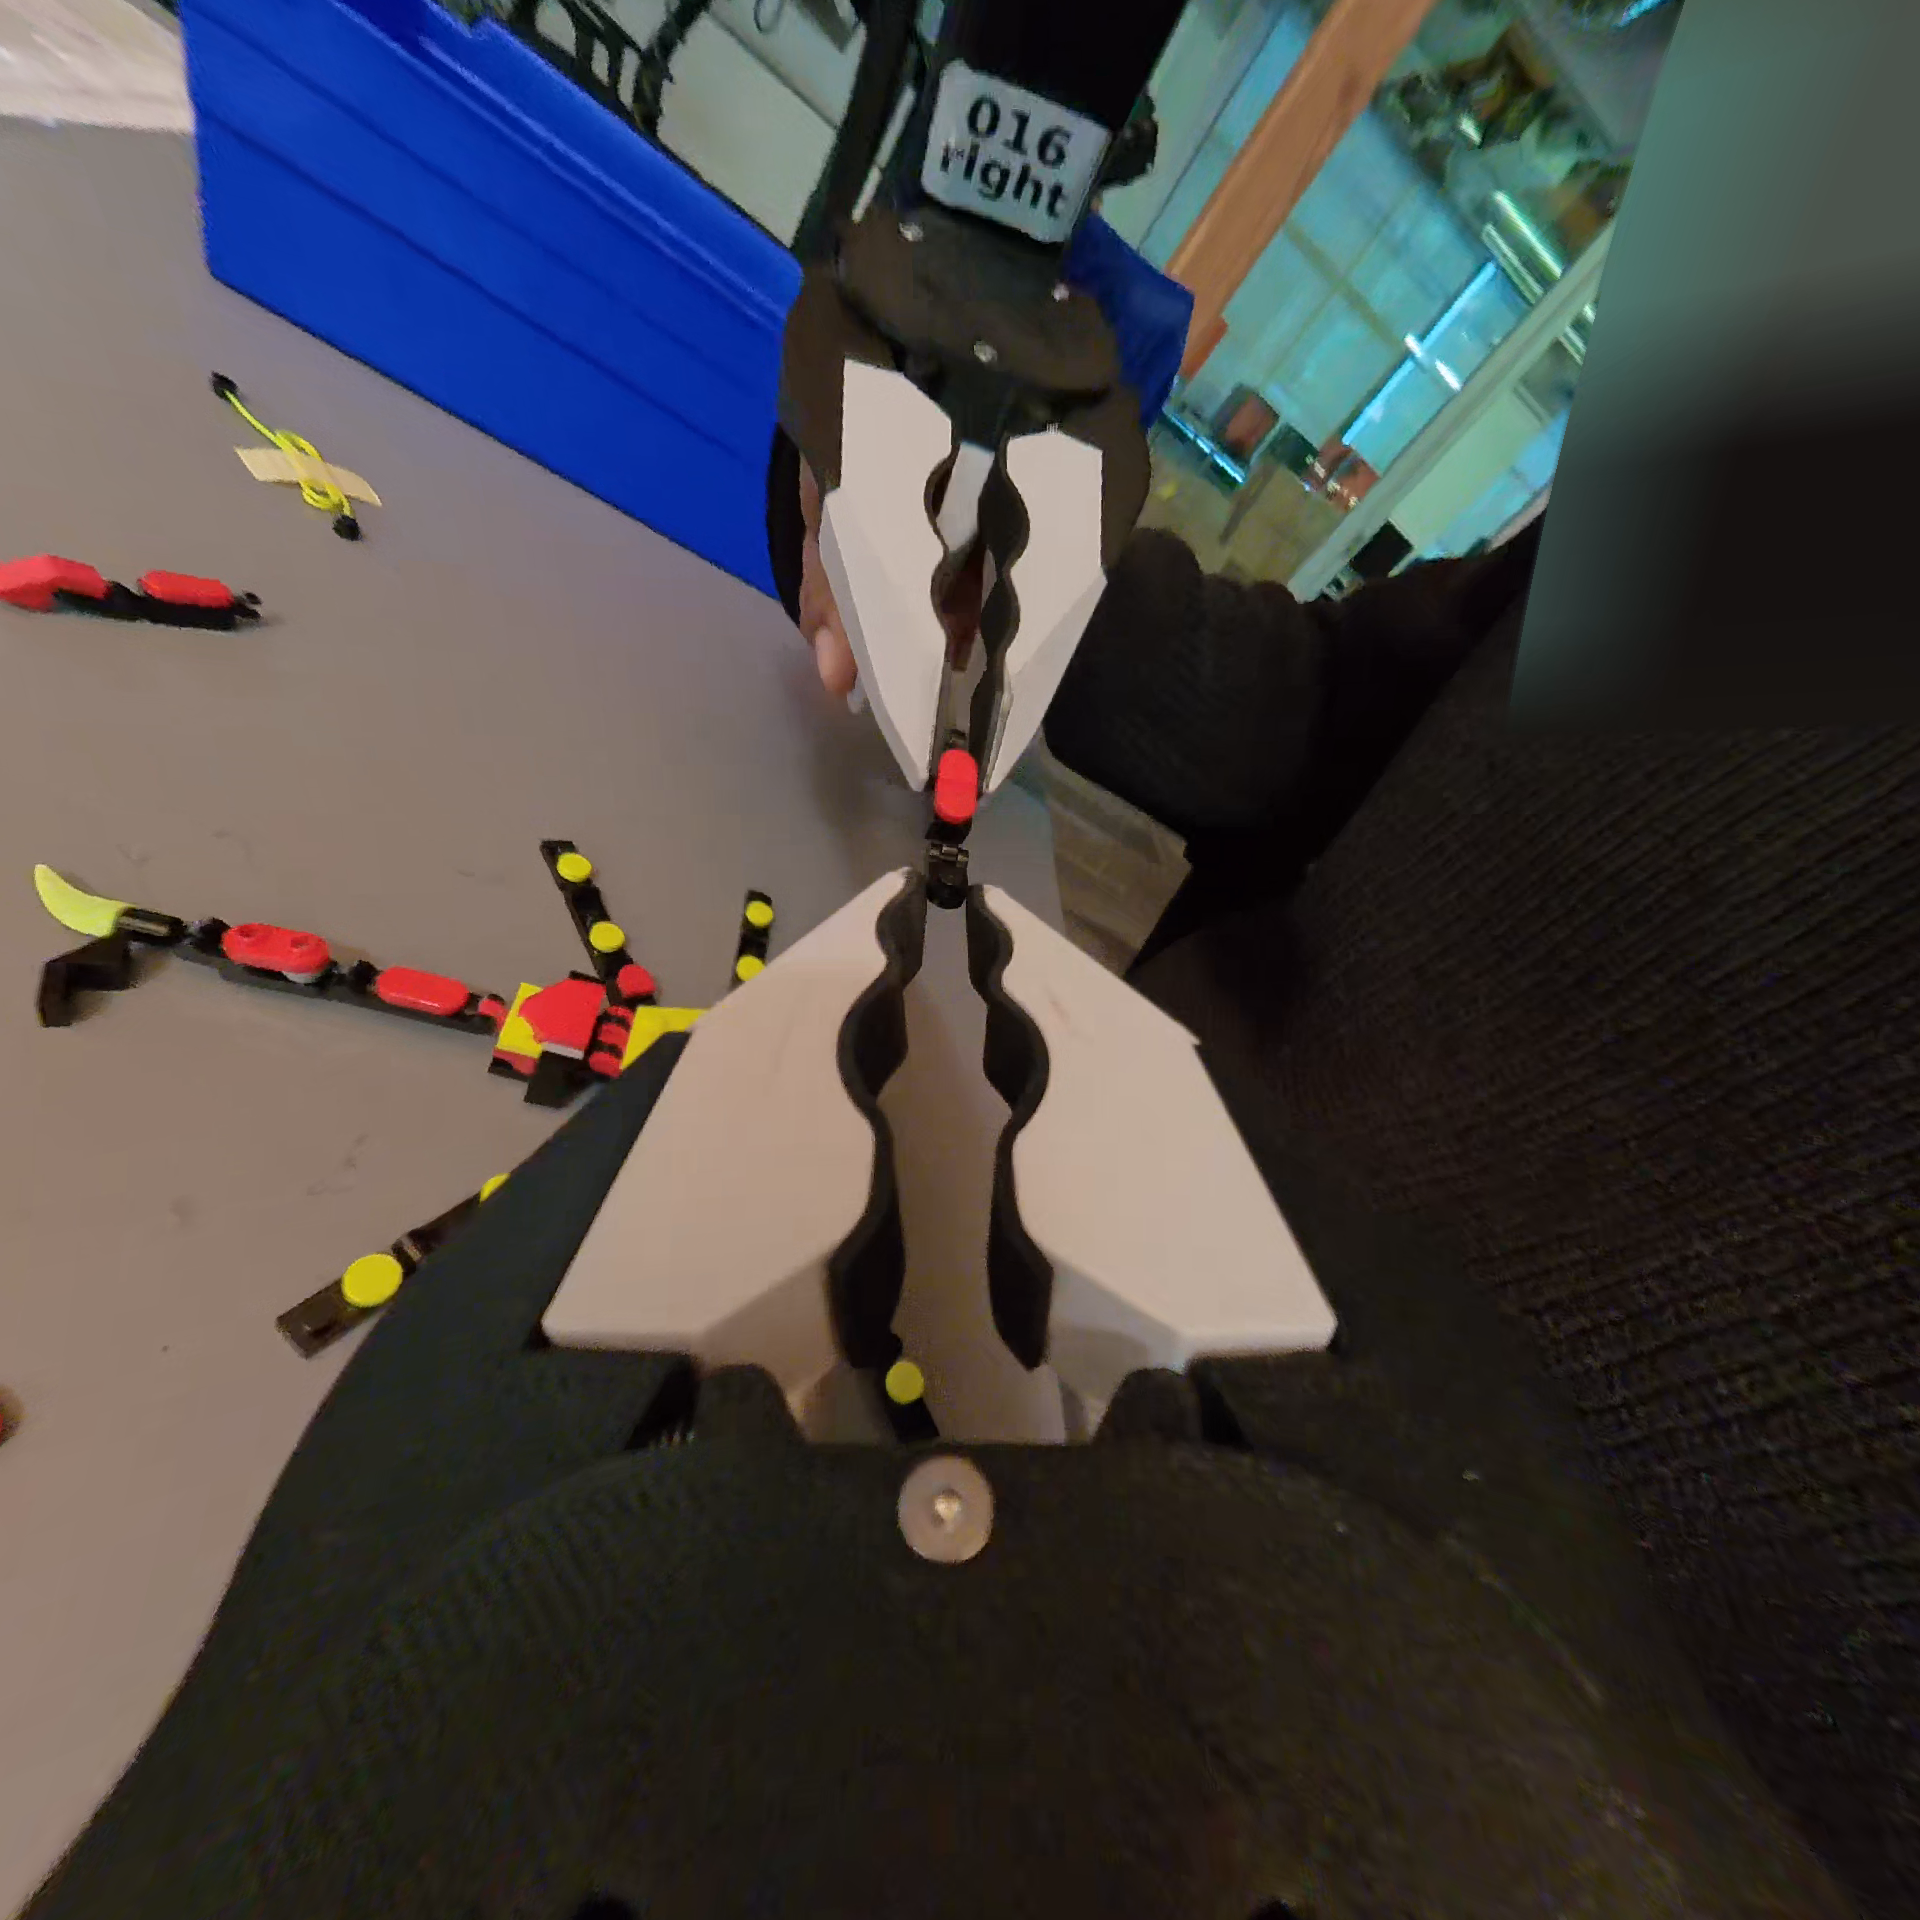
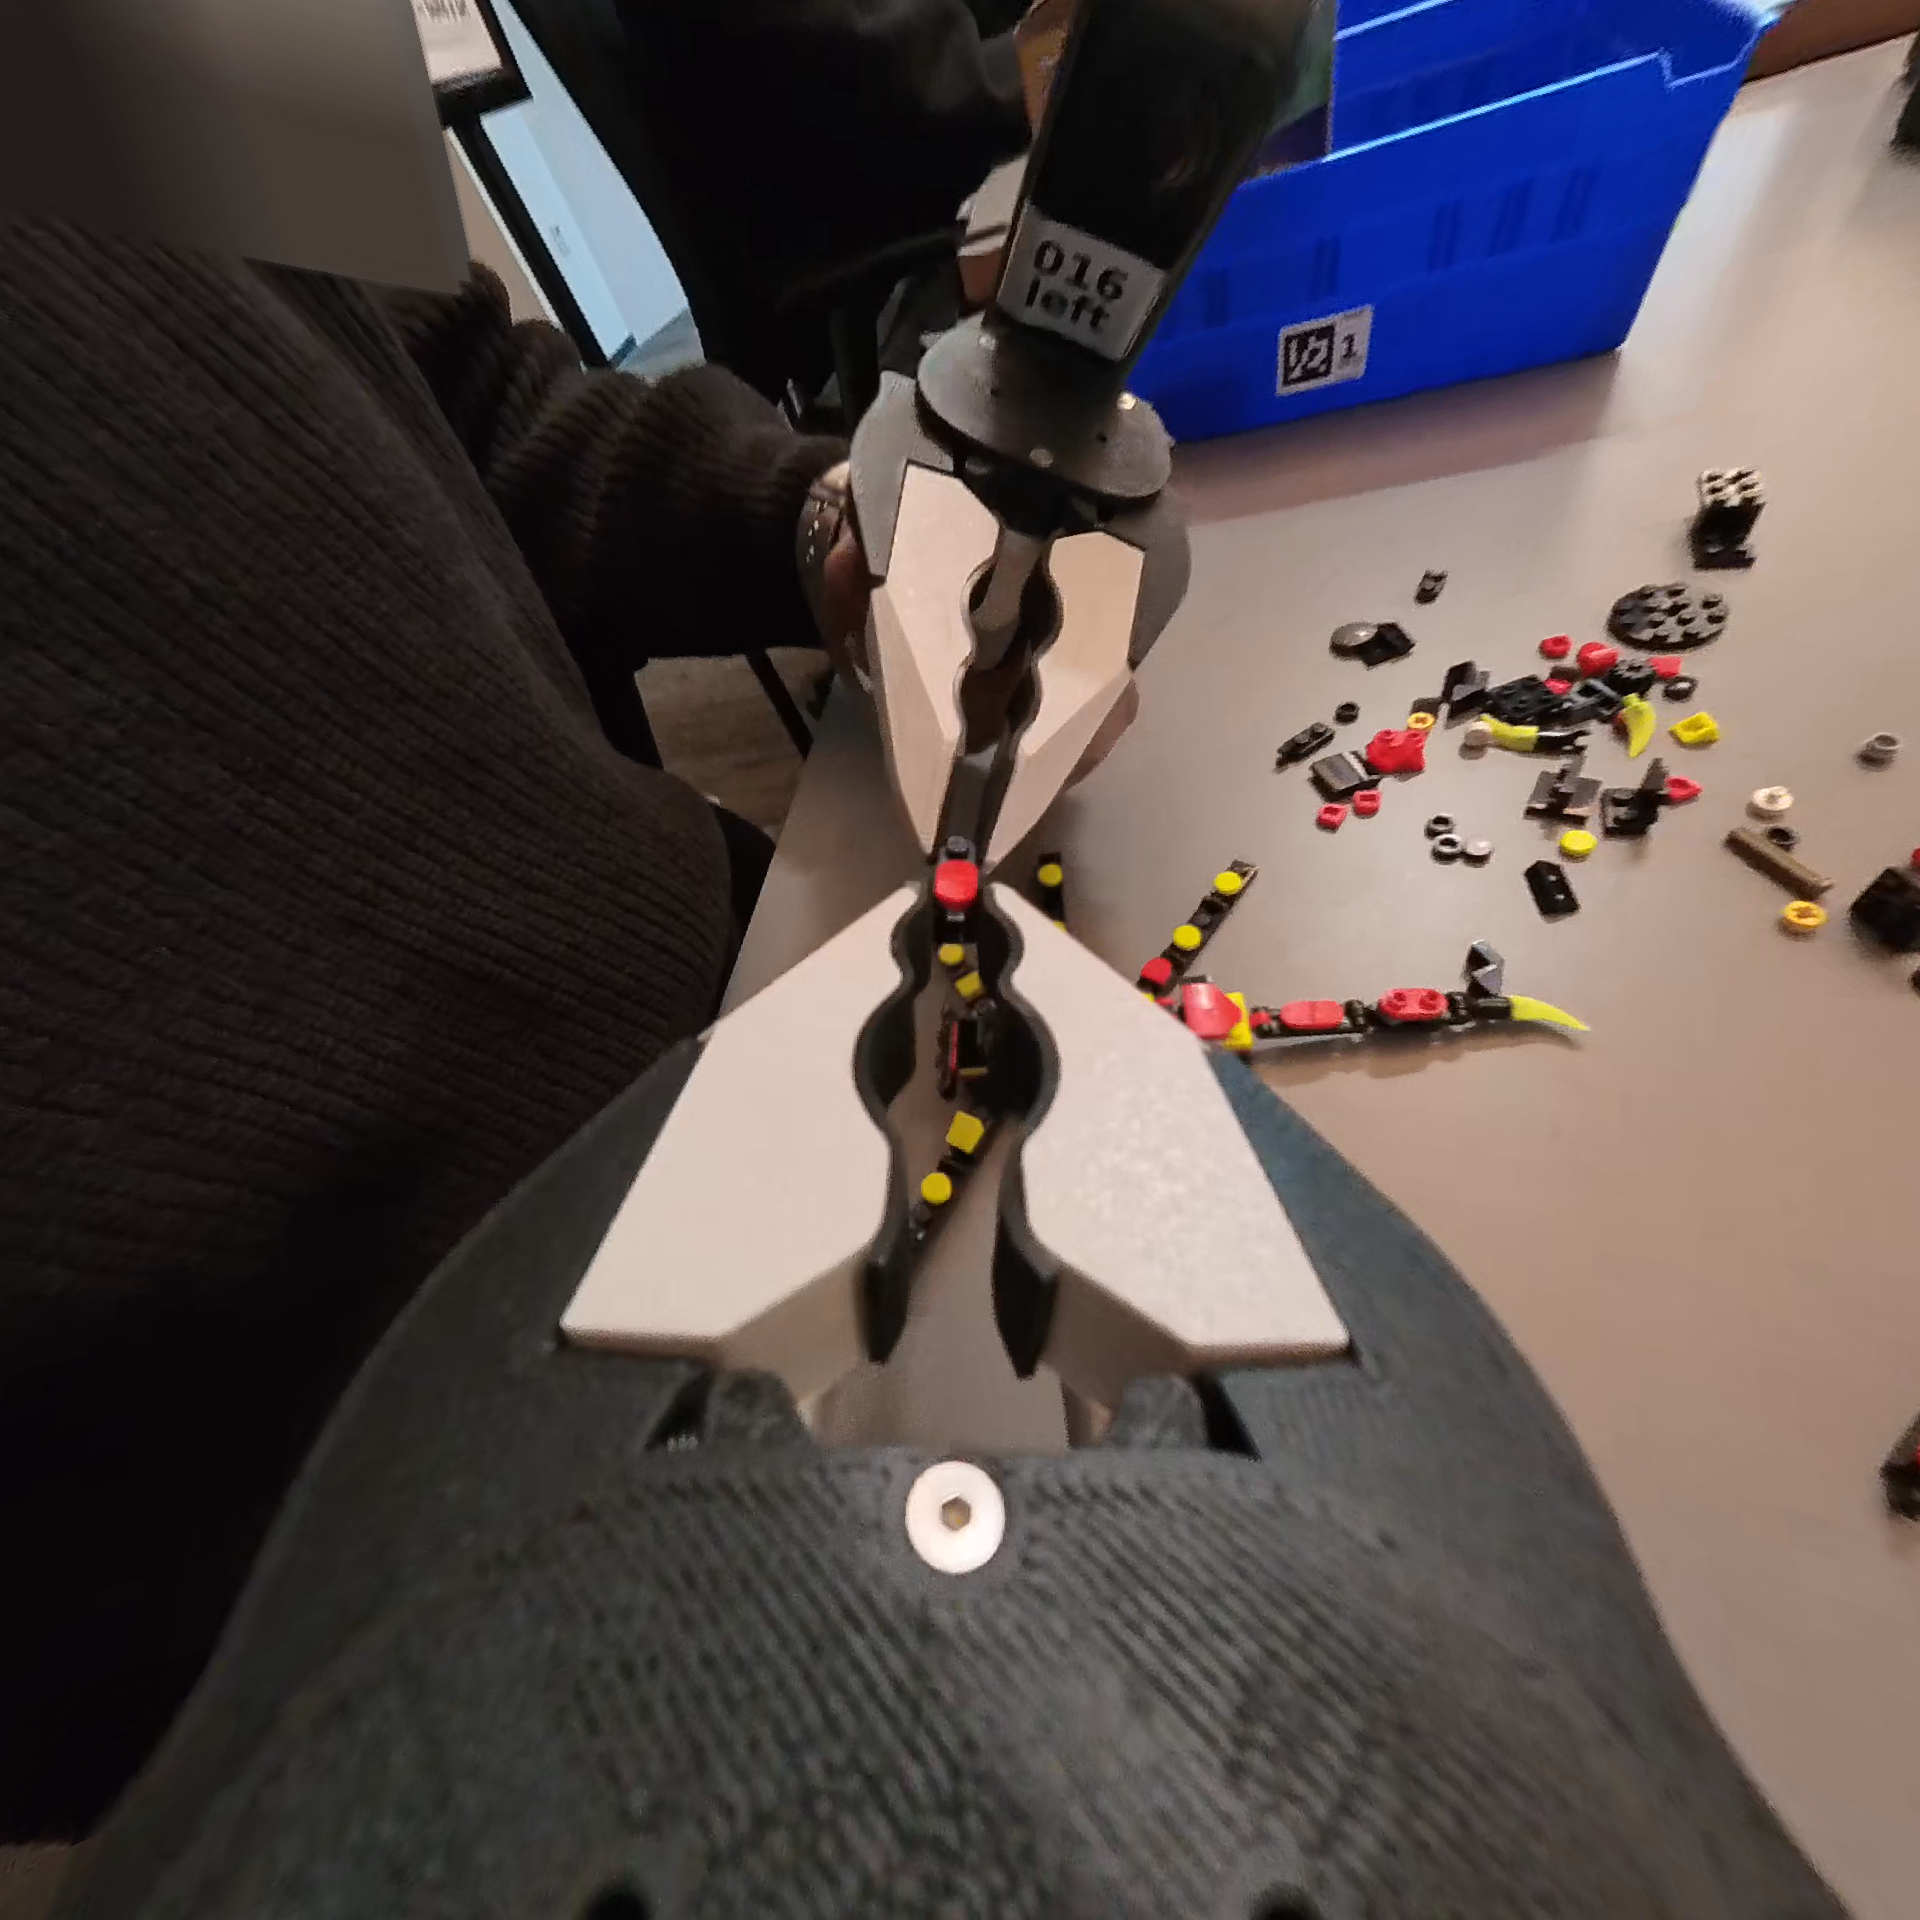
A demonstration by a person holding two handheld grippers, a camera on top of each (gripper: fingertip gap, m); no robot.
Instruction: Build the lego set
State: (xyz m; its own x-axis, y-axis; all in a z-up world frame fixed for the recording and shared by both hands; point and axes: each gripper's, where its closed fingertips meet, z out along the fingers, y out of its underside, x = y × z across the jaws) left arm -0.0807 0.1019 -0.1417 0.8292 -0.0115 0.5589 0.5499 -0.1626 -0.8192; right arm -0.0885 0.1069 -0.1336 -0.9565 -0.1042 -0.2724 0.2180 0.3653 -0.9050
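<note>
A small black limb piece with a red rounded tile [image 1: 956, 784] hangs in the air between my two grippers, above the table's near edge. My left gripper [image 1: 943, 899] is shut on its black end. My right gripper [image 2: 954, 896] is shut on the red-tile end [image 2: 954, 883]. The two grippers point tip to tip; the right gripper [image 1: 956, 777] shows in the left wrist view and the left gripper [image 2: 958, 847] in the right wrist view. The partly built red, yellow and black model [image 1: 561, 1023] lies on the grey table, with black legs bearing yellow studs and an arm ending in a yellow-green claw [image 2: 1548, 1013].
A blue bin [image 2: 1507, 239] stands at the back of the table. Several loose black, red and yellow pieces [image 2: 1558, 727] lie scattered to the right. Another red-and-black limb [image 1: 125, 597] and a yellow cord on a card [image 1: 301, 473] lie apart. A person's dark sleeve [image 2: 312, 727] is close by.
</note>
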